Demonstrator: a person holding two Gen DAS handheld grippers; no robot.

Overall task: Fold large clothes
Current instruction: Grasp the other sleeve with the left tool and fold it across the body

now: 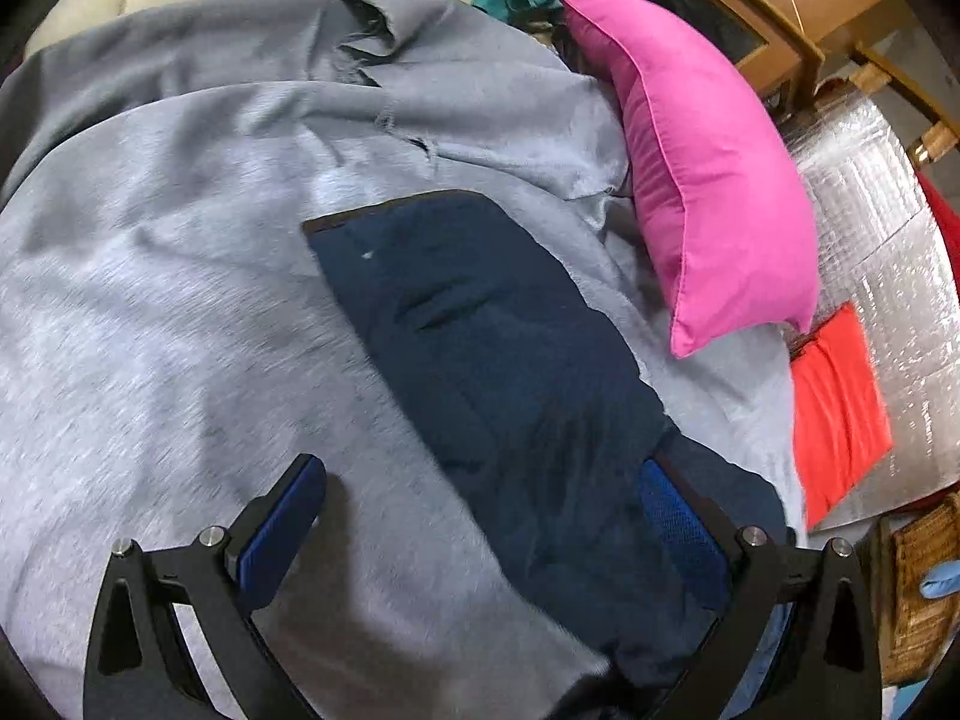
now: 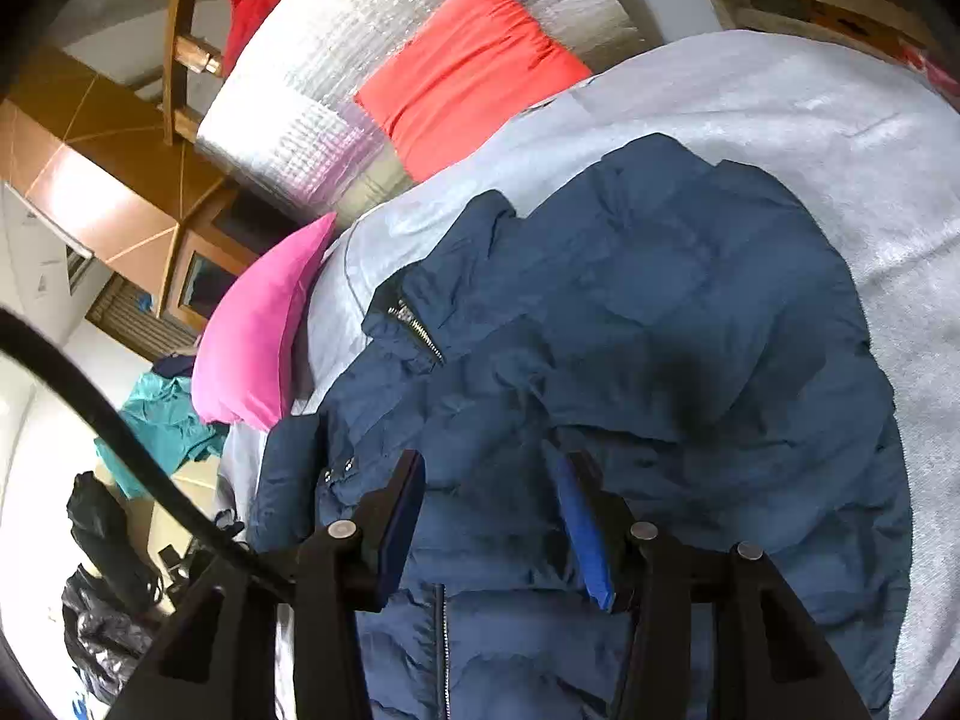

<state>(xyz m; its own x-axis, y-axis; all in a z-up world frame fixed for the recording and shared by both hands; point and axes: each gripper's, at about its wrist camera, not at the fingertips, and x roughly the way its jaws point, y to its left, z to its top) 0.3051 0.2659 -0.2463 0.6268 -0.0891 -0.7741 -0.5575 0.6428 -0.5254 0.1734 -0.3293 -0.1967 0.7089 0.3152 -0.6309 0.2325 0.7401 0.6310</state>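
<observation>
A navy puffer jacket [image 2: 660,312] lies crumpled on a grey cloth [image 2: 840,120] that covers the bed, its collar and zip to the left. In the left wrist view one navy sleeve [image 1: 480,348] stretches flat across the grey cloth [image 1: 150,300]. My left gripper [image 1: 480,504] is open just above the sleeve's near end, one finger on each side of it. My right gripper [image 2: 492,480] is open low over the jacket's body, nothing between its pads.
A pink cushion [image 1: 690,168] and an orange-red cushion [image 1: 834,408] lie at the cloth's edge on a silver foil mat [image 1: 888,228]. Teal clothing [image 2: 162,420] and a black bag [image 2: 102,618] lie beyond. Wooden furniture [image 2: 90,180] stands behind.
</observation>
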